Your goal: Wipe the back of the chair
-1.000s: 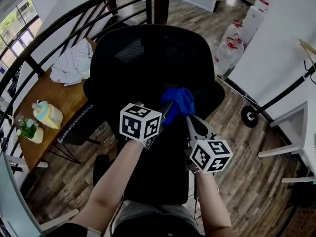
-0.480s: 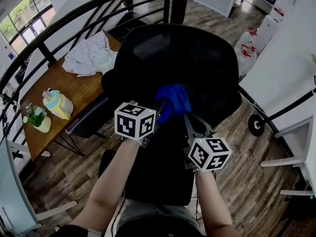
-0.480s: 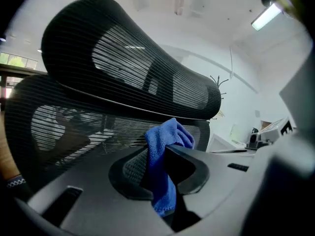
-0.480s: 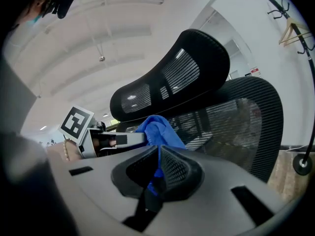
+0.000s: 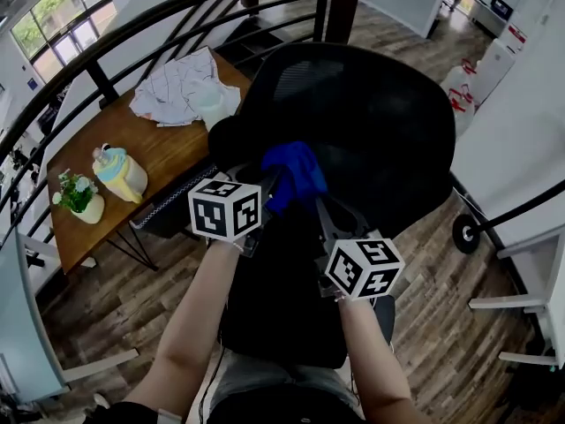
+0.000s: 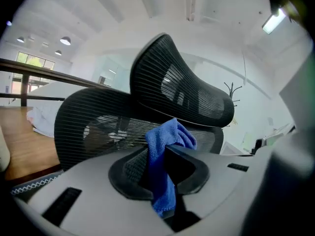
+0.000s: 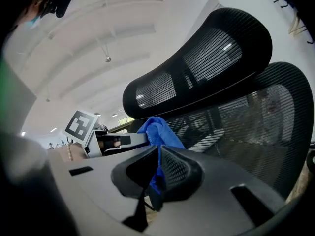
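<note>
A black mesh office chair (image 5: 371,122) fills the middle of the head view, its back towards me. A blue cloth (image 5: 291,173) is bunched against the lower part of the chair back (image 6: 98,127). My left gripper (image 5: 269,188) is shut on the blue cloth (image 6: 165,166) from the left. From the right, my right gripper (image 5: 316,203) is shut on the same blue cloth (image 7: 156,134). The mesh headrest (image 7: 197,68) rises above the cloth in both gripper views.
A wooden table (image 5: 150,162) stands left of the chair with a crumpled white cloth (image 5: 181,87), a pale blue and yellow jug (image 5: 121,173) and a small potted plant (image 5: 79,197). A black curved railing (image 5: 88,60) runs behind. A white wall (image 5: 538,122) is at right.
Both grippers and the blue cloth have shifted left and slightly up across the chair back. The head view has swung, bringing more of the table into sight.
</note>
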The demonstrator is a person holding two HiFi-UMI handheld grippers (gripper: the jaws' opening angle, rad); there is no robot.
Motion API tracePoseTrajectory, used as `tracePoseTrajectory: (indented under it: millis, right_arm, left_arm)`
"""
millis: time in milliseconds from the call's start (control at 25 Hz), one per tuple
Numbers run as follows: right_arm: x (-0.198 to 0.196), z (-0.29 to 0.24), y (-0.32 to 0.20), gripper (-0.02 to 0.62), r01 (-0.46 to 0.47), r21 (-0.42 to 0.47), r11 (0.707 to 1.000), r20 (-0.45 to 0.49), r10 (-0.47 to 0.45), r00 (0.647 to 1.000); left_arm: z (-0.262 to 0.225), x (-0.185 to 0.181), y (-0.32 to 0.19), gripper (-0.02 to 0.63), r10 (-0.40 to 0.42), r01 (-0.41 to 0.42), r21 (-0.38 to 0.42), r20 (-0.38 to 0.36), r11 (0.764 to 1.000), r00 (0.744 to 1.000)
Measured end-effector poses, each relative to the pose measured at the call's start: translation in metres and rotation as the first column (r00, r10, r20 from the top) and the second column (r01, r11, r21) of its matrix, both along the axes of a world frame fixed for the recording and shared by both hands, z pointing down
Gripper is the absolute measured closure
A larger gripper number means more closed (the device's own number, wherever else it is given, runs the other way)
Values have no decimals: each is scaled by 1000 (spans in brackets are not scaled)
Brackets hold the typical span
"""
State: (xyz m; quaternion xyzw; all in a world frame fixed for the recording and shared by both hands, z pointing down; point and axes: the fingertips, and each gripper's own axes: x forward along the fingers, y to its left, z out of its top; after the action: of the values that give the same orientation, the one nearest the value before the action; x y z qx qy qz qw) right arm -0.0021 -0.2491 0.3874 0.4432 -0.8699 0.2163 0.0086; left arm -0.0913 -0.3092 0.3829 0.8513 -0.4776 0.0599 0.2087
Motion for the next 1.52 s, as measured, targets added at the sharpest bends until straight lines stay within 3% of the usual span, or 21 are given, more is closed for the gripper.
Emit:
tracePoseTrajectory:
  millis: [480,840,1240,1520]
  right_arm:
    - [-31,2,2,561,43,-5,999,-12,-43,999]
    - [-31,6,1,561,31,-16,999,-14,-31,999]
    - [-16,4,10,561,8,-15,1000,-18,-8,1000]
    - [4,11,27,561,-20,-27,999,-18,19,1000]
  left_arm:
    - [0,-67,-1,529,-107,107,-5,13,994,994]
    - [0,-97,1,529,-171,171,-10,14,985,985]
    - [-3,-108,22,529,-215,215,1,55,977,975]
    - [-13,-72,46,529,-116,114,28,66,993,991]
